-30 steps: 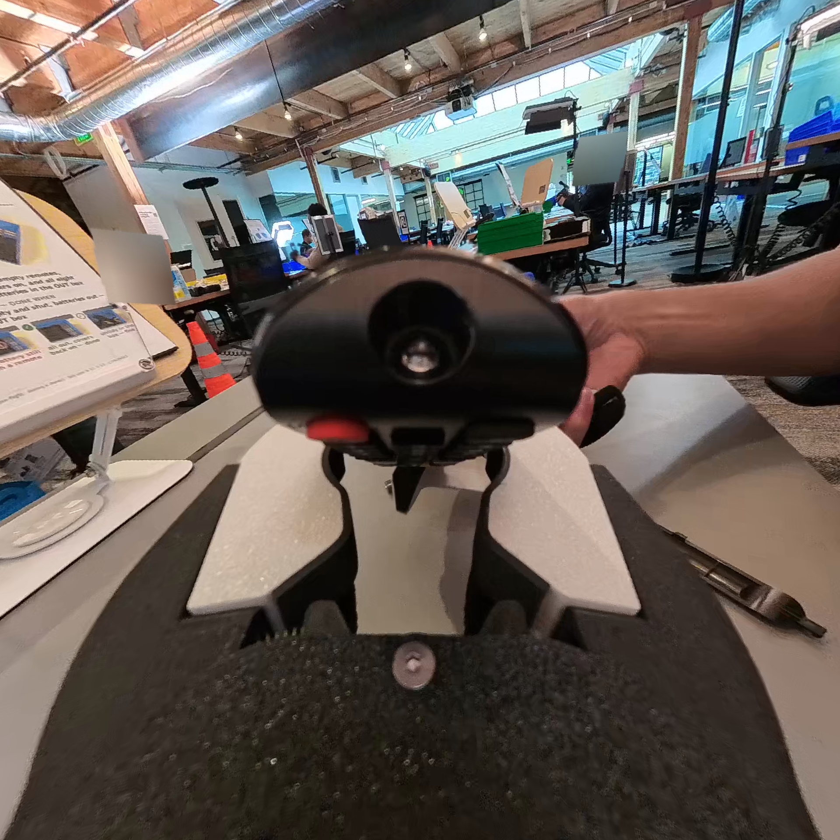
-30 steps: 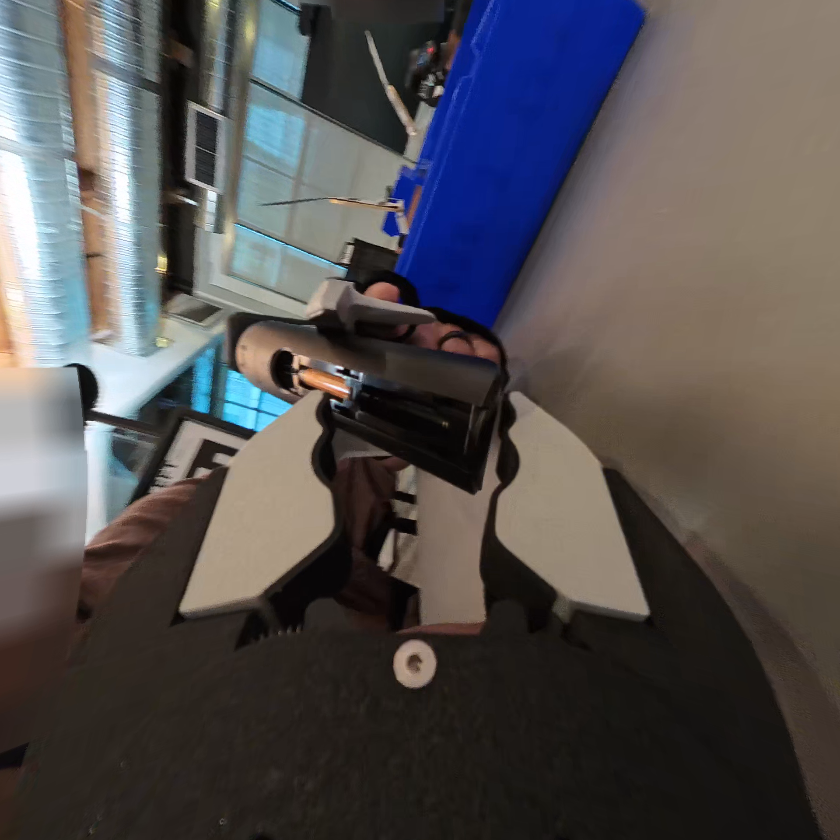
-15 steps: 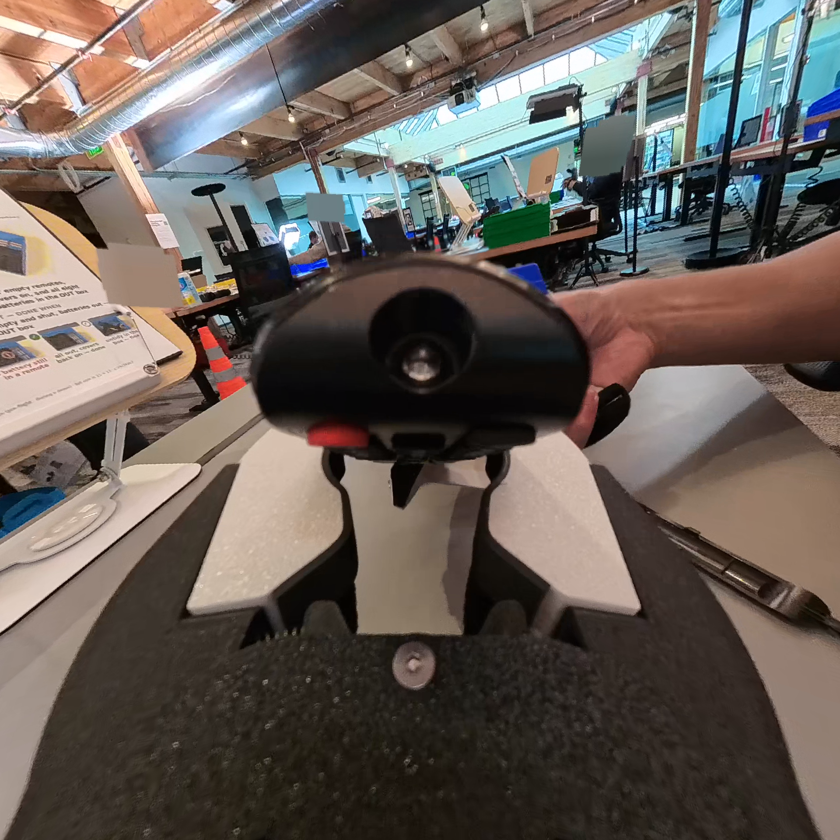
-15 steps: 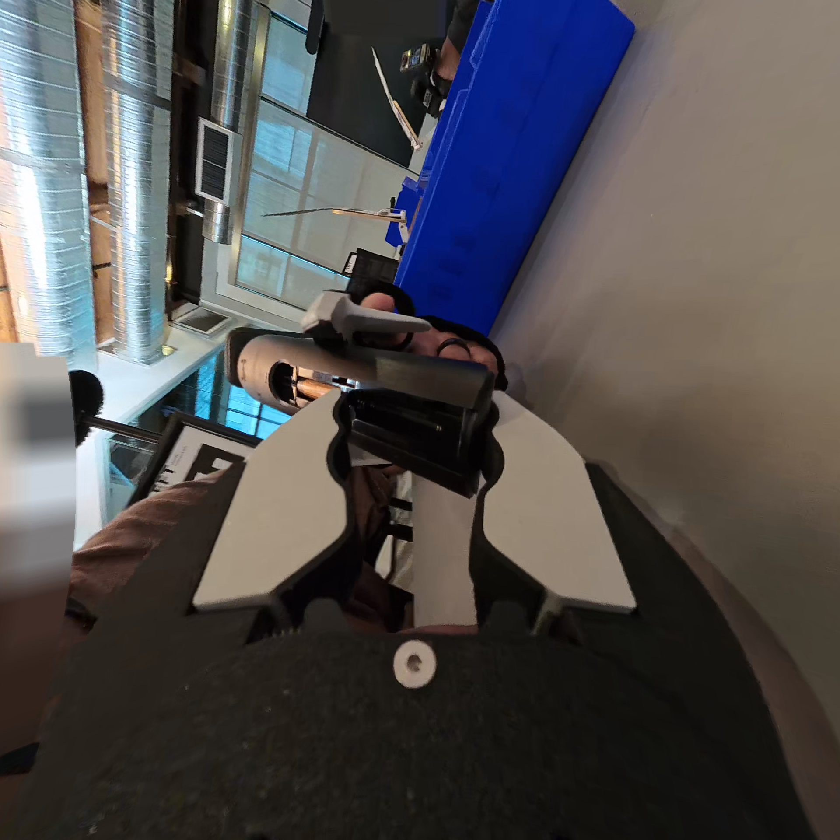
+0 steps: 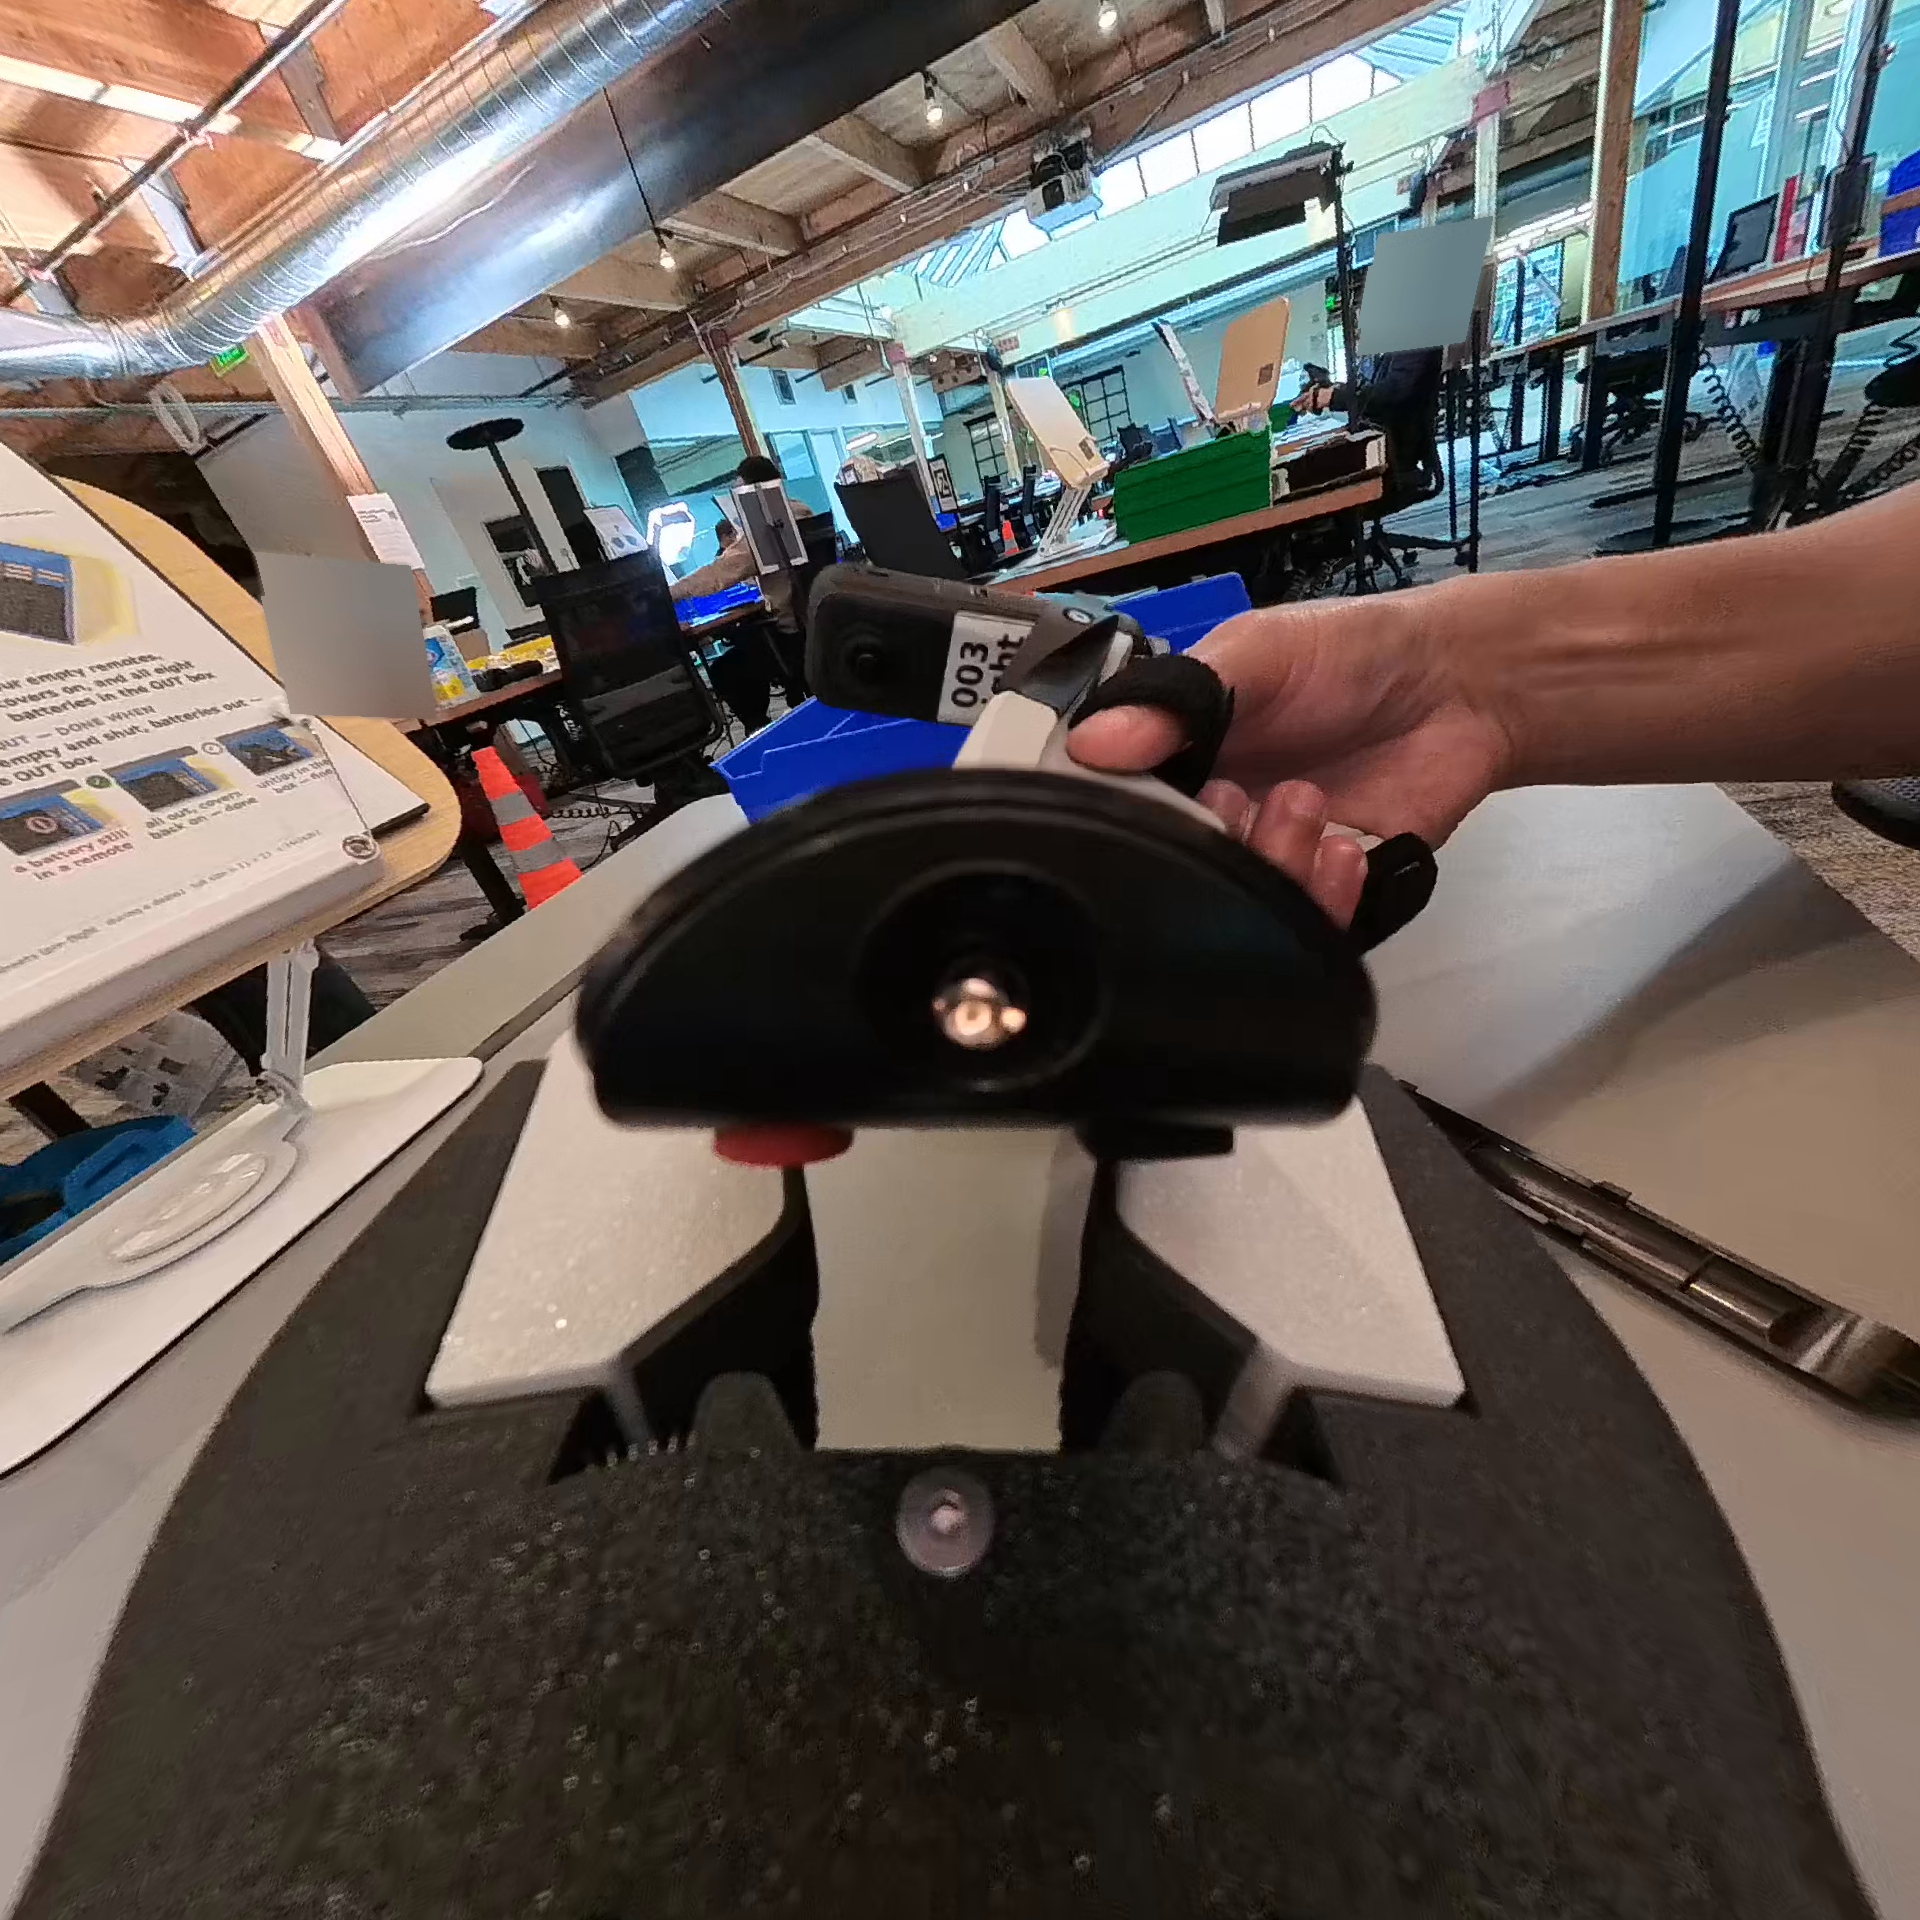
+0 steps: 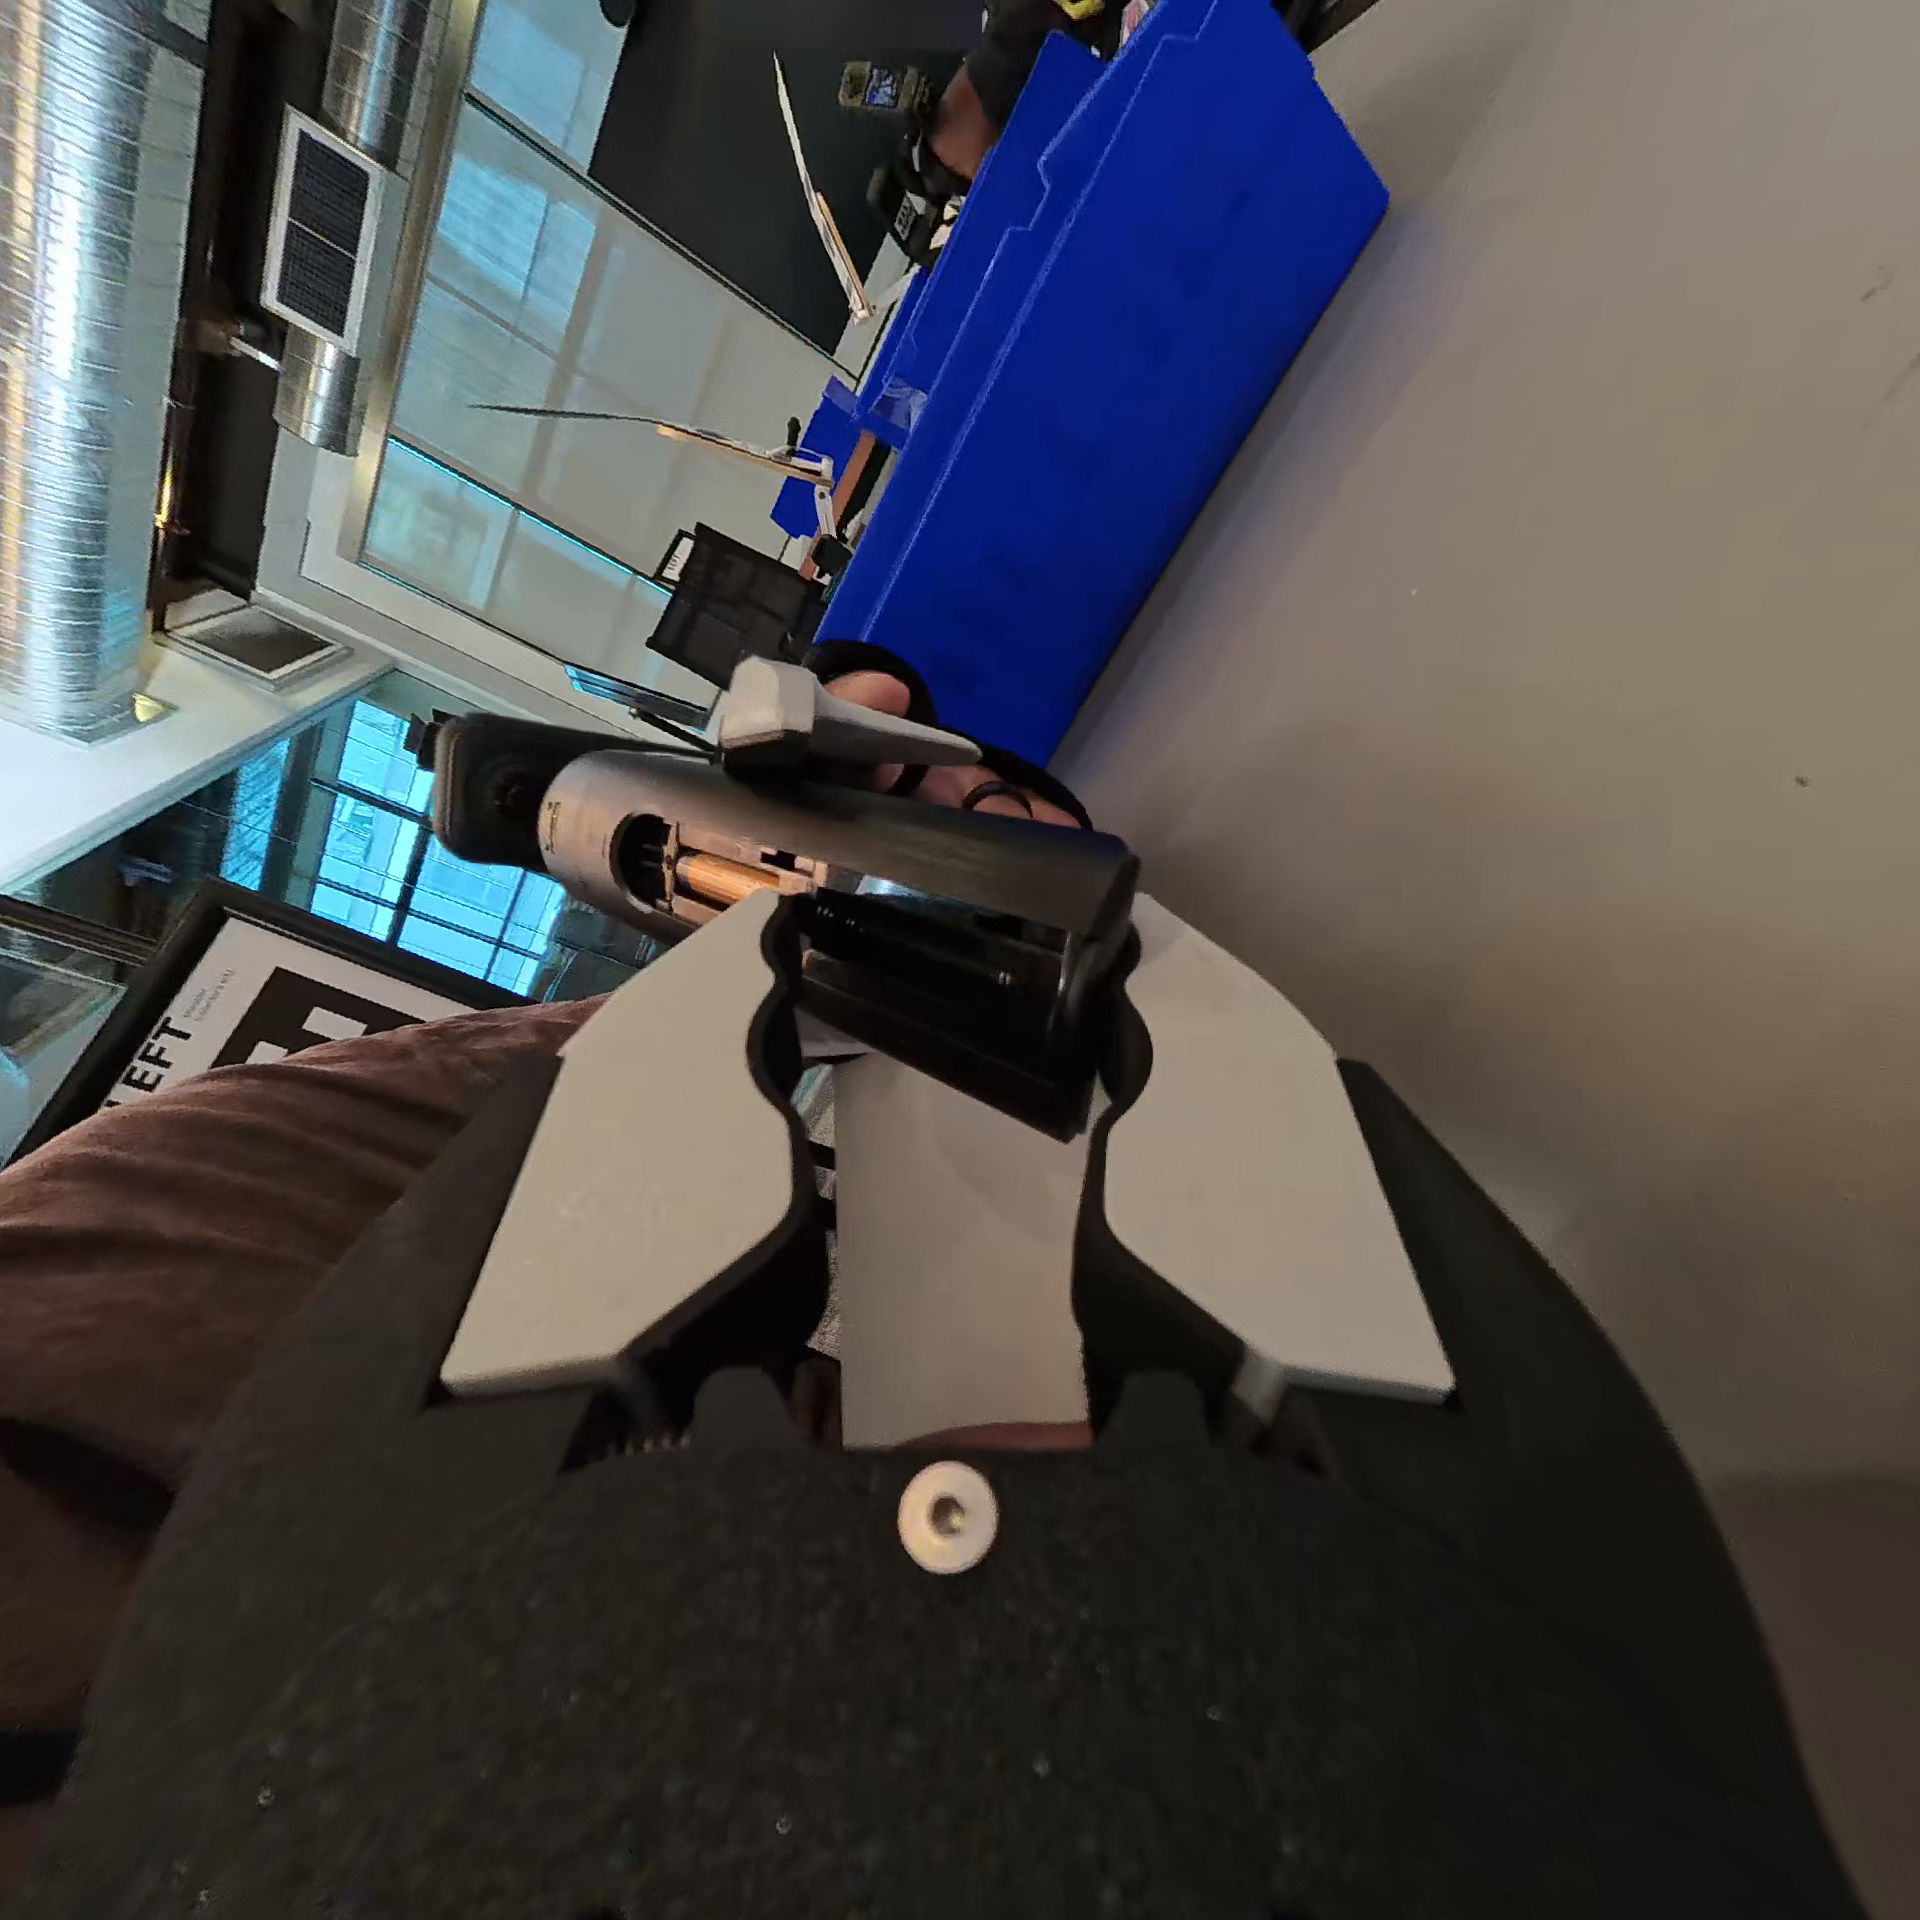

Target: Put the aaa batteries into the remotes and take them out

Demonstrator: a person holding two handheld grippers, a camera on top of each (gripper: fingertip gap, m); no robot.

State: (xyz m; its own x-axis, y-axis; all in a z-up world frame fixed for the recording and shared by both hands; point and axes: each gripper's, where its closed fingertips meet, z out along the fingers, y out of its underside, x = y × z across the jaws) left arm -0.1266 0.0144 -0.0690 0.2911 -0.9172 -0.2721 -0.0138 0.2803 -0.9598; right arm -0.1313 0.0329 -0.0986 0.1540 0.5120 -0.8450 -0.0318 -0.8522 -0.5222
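At the far left of the left wrist view an instruction sheet is propped on a white stand, with an orange cone seen on the floor behind it. A blue bin stands farther along the grey worktop. The middle is blocked by the black body of the right hand-held gripper, carried by a person's hand. Behind that body, only a red button and a dark edge of the remote are seen at the tips of the left hand-held gripper. At the right a dark metal bar lies on the worktop.

In the right wrist view a brown sleeve fills the left. The remote is held in the air with its compartment uncovered and a copper-coloured battery seated inside. The right hand-held gripper is closed on its black lower part, and a left finger is pressed on top, so the remote is gripped by both. Blue bins stand beyond.
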